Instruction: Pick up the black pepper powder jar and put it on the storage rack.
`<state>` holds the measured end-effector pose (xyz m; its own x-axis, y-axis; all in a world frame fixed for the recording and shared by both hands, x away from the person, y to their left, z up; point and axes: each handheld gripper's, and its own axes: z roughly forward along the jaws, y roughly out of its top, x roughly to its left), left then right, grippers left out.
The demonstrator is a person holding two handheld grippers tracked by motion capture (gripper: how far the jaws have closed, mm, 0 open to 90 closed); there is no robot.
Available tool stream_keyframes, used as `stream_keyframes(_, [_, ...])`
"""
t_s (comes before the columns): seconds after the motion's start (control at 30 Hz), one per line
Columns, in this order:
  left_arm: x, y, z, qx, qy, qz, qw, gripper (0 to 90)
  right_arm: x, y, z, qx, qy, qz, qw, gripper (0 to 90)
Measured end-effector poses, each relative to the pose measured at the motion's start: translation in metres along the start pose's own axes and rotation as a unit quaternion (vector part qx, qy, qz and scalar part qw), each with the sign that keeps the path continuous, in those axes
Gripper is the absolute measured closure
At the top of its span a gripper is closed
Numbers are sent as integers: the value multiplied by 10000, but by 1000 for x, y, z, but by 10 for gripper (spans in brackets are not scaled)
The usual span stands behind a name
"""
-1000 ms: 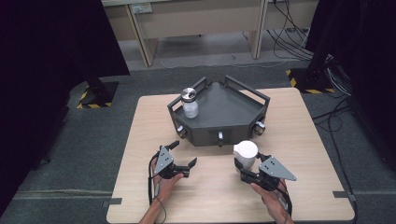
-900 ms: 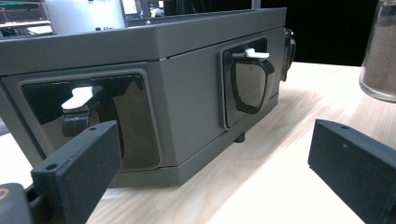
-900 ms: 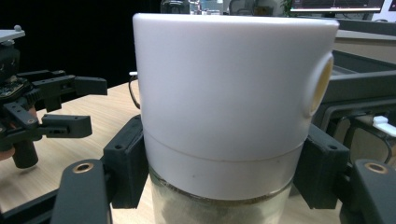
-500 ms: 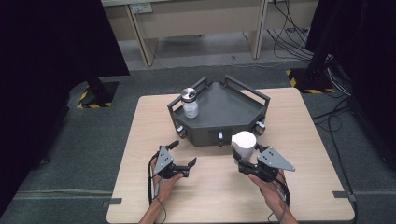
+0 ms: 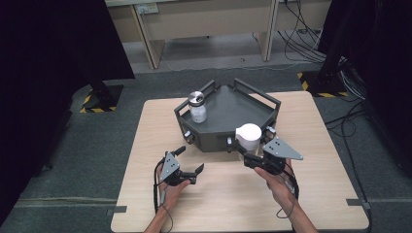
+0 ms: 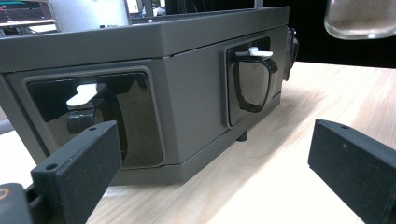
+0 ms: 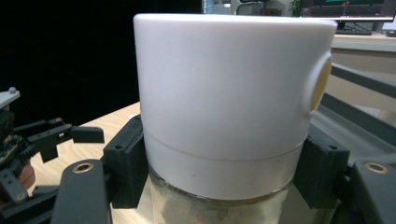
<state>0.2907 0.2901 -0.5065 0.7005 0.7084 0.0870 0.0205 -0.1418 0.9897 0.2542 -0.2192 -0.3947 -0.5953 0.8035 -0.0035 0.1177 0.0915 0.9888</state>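
Observation:
A glass jar with a white lid (image 5: 248, 137) hangs just above the near rim of a dark grey tray (image 5: 233, 109), with my right gripper (image 5: 248, 151) shut on its body below the lid. In the right gripper view the jar (image 7: 229, 93) fills the middle, a black jaw pressed to each side. A second jar with a silver lid (image 5: 197, 107) stands upright in the tray's left corner. My left gripper (image 5: 189, 159) stands open over the table, left of the held jar, facing the tray wall (image 6: 187, 93). Nothing lies between its fingers (image 6: 74, 172).
The tray's near wall carries recessed latches with white levers (image 6: 254, 52). The wooden table (image 5: 233, 194) has bare room in front of the tray. Floor cables (image 5: 340, 121) run at the right, and a desk frame (image 5: 209, 19) stands beyond.
My right gripper has carried the white-lidded jar away from the person and slightly left, up to the tray's near rim. The left gripper has not moved.

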Motion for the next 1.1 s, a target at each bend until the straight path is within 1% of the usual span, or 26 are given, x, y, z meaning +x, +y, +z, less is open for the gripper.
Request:
stream_keyframes(0.3, [0, 0, 0, 7, 5, -17, 10000, 20, -5, 25, 14, -52, 12, 27, 10000, 307])
stream_keyframes(0.5, [0, 0, -1, 2, 13, -32, 10000, 20, -9, 41, 29, -65, -39, 85, 9999, 307])
stream_keyframes(0.57, [0, 0, -1, -3, 12, -29, 10000, 20, -9, 45, 34, -56, -110, 62, 9999, 307])
stream_keyframes(0.7, [1, -1, -1, -5, 9, -34, 10000, 20, -10, 48, 44, -83, -231, 54, 9997, 307])
stream_keyframes(0.9, [1, 0, -1, -10, 12, -28, 10000, 20, -10, 51, 59, -41, -414, 7, 9991, 307])
stream_keyframes(1.1, [1, -1, -1, -10, 14, -37, 10000, 20, -12, 52, 75, -1, -547, -47, 9985, 307])
